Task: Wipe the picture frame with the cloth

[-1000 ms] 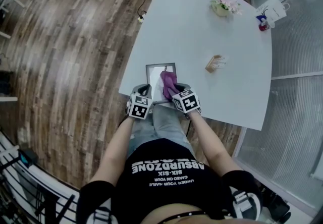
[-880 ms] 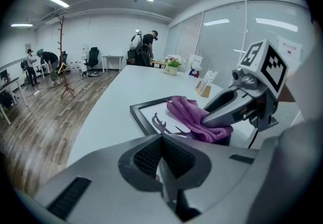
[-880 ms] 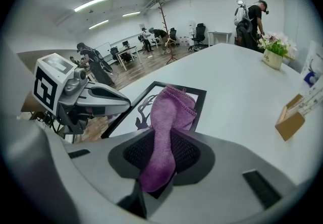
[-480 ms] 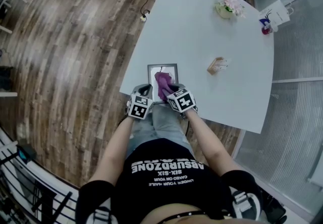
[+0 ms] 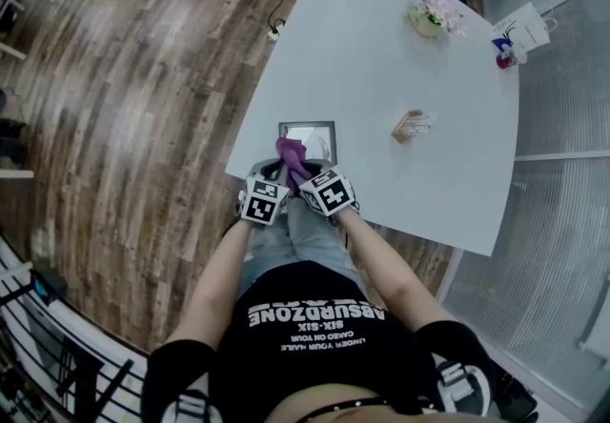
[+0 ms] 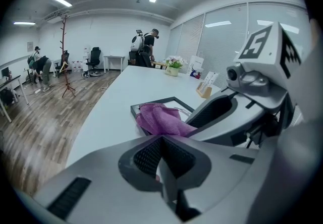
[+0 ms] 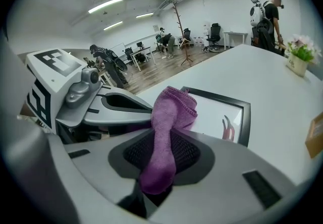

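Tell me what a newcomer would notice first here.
The purple fabric cloth stands out, clamped in the right gripper's jaws and resting on the black rectangular picture frame. That frame lies flat at the near edge of the white table, with the left gripper, jaws together, just beside it.

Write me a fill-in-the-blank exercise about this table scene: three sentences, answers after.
1. The cloth clamped in the right gripper is ____ in colour.
2. The picture frame lies flat on a ____ table, near its edge.
3. The pot at the table's far end holds ____.
Missing words: purple; white; flowers.
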